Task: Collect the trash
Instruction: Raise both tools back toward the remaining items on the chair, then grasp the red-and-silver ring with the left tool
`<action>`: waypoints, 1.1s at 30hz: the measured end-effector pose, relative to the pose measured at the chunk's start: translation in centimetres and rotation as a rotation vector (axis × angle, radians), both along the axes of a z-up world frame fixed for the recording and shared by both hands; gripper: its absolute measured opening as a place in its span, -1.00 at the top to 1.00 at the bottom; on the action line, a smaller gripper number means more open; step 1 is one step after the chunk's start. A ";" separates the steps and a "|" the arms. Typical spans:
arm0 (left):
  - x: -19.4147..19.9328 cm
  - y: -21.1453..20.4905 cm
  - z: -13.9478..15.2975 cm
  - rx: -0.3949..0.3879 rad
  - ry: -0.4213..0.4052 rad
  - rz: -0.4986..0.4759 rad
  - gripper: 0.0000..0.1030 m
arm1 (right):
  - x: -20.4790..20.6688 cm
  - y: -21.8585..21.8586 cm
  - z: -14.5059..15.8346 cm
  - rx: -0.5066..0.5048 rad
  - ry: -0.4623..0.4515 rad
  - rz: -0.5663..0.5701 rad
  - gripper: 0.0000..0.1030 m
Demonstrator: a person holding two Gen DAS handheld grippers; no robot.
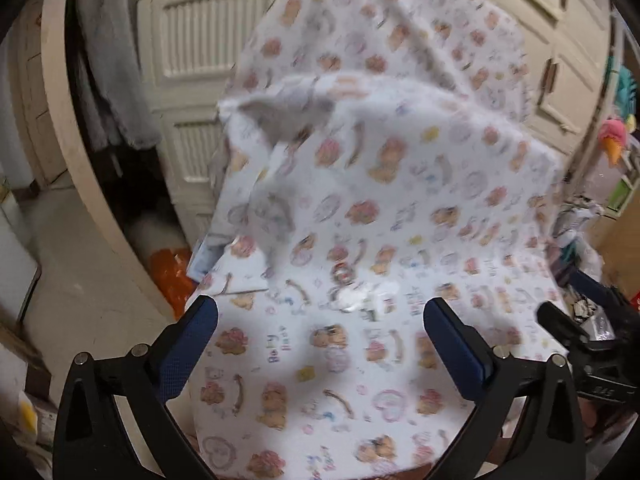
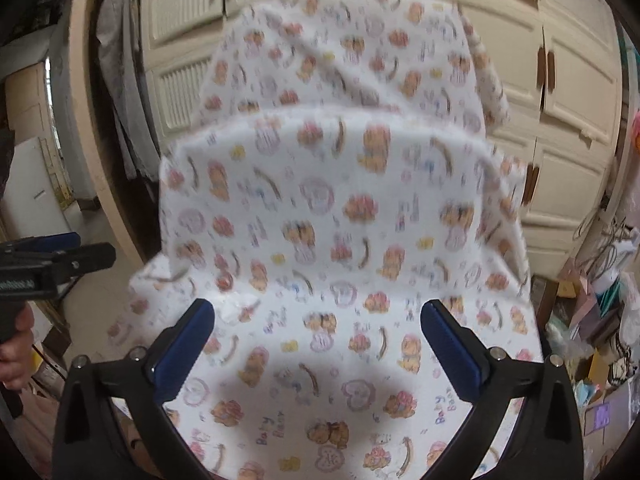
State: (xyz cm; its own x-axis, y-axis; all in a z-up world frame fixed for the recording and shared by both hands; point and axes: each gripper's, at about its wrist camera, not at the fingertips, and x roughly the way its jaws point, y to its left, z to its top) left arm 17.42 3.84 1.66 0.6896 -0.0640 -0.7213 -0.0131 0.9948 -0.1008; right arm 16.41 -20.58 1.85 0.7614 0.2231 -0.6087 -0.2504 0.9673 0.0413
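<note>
The small crumpled white wrapper (image 1: 362, 298) on the bear-printed white cloth (image 1: 400, 208) is judged light and crushable, best pinched mid-crumple; both grippers' jaws are spread, empty.

Both the left tool (image 1: 320, 314) and right tool (image 2: 318, 316) gape wide, seemingly gripping nothing.

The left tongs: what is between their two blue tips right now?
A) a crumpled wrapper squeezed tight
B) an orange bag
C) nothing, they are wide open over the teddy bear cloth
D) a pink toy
C: the left tongs stand wide open with only the teddy bear cloth showing behind the gap; a small white crumpled scrap lies on the cloth further ahead, not gripped.
</note>
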 end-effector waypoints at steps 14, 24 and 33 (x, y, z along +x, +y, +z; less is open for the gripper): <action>8.2 -0.8 -4.4 -0.106 0.161 -0.088 -0.39 | 4.1 1.0 -4.5 -0.056 0.118 -0.015 -1.00; 12.3 -2.6 -8.0 -0.129 0.261 -0.056 0.20 | 5.5 1.5 -5.3 -0.031 0.166 -0.021 -1.00; 13.4 -4.0 -9.9 -0.052 0.286 -0.095 0.65 | 5.5 2.1 -6.3 -0.010 0.215 -0.001 -1.00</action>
State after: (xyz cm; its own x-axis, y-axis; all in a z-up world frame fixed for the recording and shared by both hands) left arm 30.84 -0.19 -8.22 0.4481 -0.1606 -0.8794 0.0442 0.9865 -0.1576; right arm 21.86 -18.43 -4.48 0.6140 0.2158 -0.7592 -0.2359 0.9681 0.0844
